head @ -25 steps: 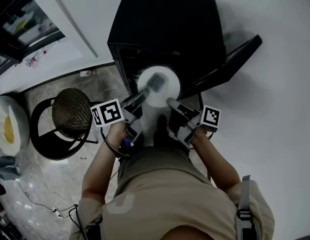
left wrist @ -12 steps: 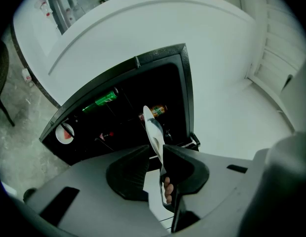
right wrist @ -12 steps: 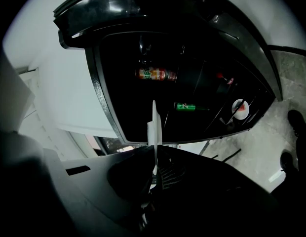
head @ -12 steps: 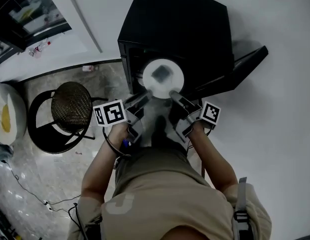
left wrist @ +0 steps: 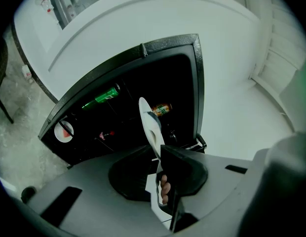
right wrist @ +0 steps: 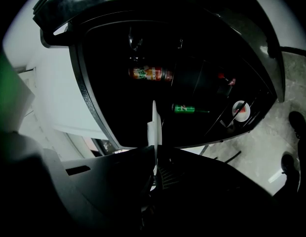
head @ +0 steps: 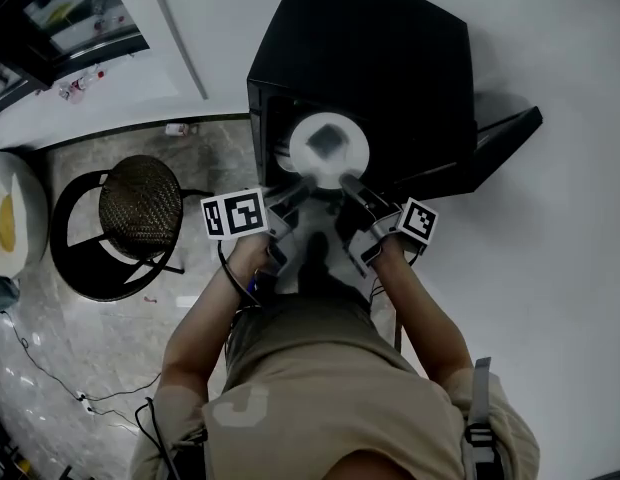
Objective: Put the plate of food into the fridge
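Before the black fridge (head: 375, 58), right gripper (head: 349, 184) clamps the round white plate (head: 312, 156), left gripper's (head: 301, 187) jaws closing on it.

stool (head: 140, 208): woven round seat, black ring frame, on floor | floor (head: 80, 338): pale, marbled | cable (head: 50, 383): thin, trailing across floor | small bottle (head: 176, 129): at wall foot | green can (left wrist: 104, 96), orange-labelled bottle (left wrist: 162, 109): apart, in dark interior
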